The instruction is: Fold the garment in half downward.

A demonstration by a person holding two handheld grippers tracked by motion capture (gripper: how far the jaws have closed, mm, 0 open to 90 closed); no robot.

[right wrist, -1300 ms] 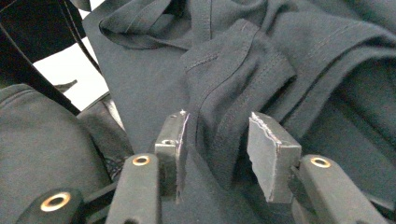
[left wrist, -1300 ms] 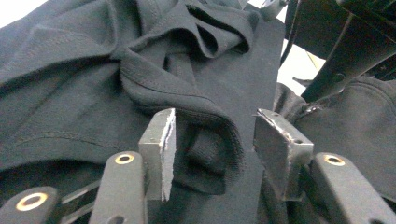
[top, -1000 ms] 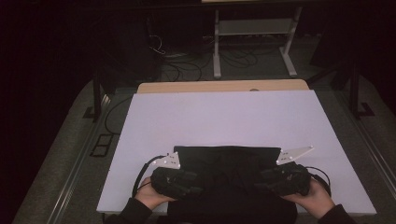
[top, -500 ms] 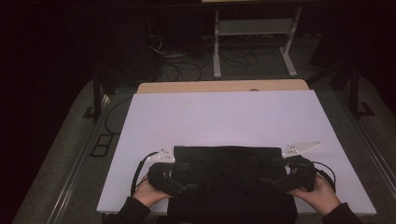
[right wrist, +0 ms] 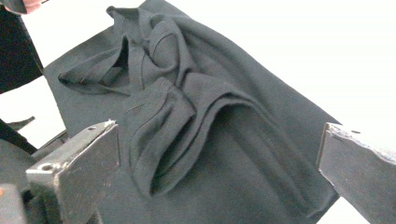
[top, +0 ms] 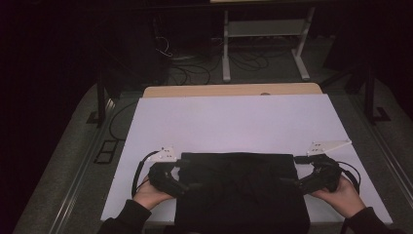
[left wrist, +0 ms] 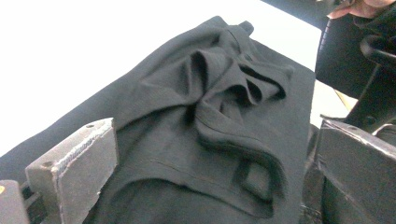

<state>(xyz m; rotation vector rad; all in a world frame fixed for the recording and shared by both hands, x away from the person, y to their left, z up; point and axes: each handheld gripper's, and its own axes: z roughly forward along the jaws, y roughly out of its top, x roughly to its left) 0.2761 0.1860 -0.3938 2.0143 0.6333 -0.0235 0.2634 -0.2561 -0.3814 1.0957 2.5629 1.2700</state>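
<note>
A black garment lies folded in a rough rectangle at the near edge of the white table. My left gripper sits at its left edge, and my right gripper at its right edge. Both point inward over the cloth. The jaws of both have just been opening and now stand wide apart, with no pad pressing on anything. In the left gripper view the gripper hovers over bunched folds of the garment. The right gripper likewise looks down on a rolled fold of the garment.
A wooden table edge shows beyond the white cover. Behind it on the dark floor are cables and a white metal frame. The other hand and its gripper appear at the top right of the left gripper view.
Both hands have drawn outward, away from each other, from over the garment to its side edges. Both pairs of jaws have opened wide and the cloth lies free.
</note>
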